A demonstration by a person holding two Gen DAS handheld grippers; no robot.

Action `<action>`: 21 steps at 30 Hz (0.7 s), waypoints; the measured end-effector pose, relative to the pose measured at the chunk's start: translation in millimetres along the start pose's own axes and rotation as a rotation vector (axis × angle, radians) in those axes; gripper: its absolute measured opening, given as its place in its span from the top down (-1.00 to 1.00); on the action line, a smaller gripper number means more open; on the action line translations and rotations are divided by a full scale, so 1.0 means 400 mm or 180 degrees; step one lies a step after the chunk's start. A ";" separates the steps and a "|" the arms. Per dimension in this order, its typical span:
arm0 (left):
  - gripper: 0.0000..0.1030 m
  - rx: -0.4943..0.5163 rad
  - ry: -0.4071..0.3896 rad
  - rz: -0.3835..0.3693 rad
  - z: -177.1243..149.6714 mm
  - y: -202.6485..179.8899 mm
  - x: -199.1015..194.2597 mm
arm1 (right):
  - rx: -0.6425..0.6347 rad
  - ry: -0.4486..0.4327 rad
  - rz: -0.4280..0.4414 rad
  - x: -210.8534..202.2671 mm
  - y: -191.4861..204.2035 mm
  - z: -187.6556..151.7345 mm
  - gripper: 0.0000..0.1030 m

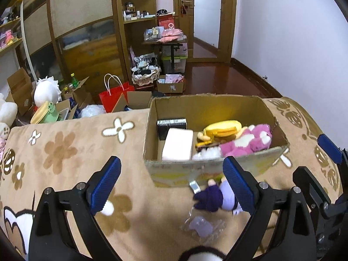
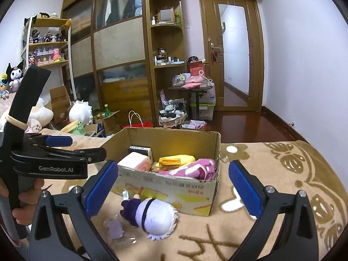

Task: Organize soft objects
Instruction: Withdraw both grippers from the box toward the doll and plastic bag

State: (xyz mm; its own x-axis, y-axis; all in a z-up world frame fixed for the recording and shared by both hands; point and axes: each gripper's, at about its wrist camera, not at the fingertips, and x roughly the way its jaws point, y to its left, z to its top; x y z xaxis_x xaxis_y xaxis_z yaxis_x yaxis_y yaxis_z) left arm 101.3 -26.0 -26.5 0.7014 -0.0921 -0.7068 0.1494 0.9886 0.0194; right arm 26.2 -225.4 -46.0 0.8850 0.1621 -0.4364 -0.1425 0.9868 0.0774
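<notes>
An open cardboard box stands on the tan flowered blanket. Inside lie a pink-and-white plush, a yellow plush, a pale pink block and a small black box. A doll with white hair and dark purple clothes lies on the blanket against the box's near side. My left gripper is open just left of the doll. My right gripper is open above the doll, with nothing between its fingers.
A small clear bag holding something lilac lies near the doll. A black-and-white plush shows at the bottom edge. Beyond the bed edge are a red paper bag, boxes and plush toys. A hand holds the left gripper's handle.
</notes>
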 end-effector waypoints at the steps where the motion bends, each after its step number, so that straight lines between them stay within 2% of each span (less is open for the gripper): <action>1: -0.82 -0.0004 0.0015 0.0001 -0.005 0.002 -0.008 | -0.0002 0.0000 -0.0001 -0.008 0.003 -0.003 -1.00; 9: -0.82 -0.0267 0.0198 -0.0056 -0.058 0.031 -0.044 | 0.0039 -0.0015 0.0002 -0.065 0.016 -0.015 -1.00; 21: -0.82 -0.0286 0.0358 0.0004 -0.112 0.026 -0.052 | 0.0090 -0.0022 0.0013 -0.100 0.020 -0.027 -1.00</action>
State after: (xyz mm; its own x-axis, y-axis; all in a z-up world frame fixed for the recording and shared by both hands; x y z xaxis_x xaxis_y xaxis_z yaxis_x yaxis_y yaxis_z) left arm 57.1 -8.4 -43.1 0.6183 -0.0821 -0.7816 0.0821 0.9958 -0.0396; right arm -15.2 -223.8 -37.5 0.8876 0.1659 -0.4297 -0.1336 0.9855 0.1046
